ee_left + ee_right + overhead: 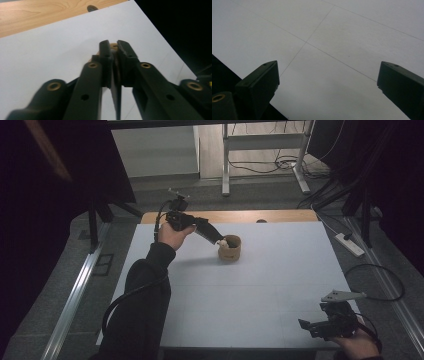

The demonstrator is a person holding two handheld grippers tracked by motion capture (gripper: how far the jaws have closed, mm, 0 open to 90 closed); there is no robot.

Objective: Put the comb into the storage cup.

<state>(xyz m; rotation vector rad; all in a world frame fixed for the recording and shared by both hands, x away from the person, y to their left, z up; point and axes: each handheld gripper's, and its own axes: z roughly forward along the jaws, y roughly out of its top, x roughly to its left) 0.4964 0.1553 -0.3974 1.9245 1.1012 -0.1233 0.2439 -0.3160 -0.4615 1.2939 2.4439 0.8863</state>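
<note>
One small brown cup (pixel 230 248) is seen on the white table (pixel 260 285), toward the far side, w/ open room on all sides. A pale item at the cup's rim is hard to make out. In the left gripper view the cup (pixel 113 46) is mostly hidden behind the jaws. The left gripper (pixel 218 239) is clenched on the cup's rim. The right gripper (pixel 306 326) is held spread wide, nothing grasped, well apart from the cup at the table's near right edge.

Cup (pixel 230 248) on table (pixel 260 290), far-centre
</note>
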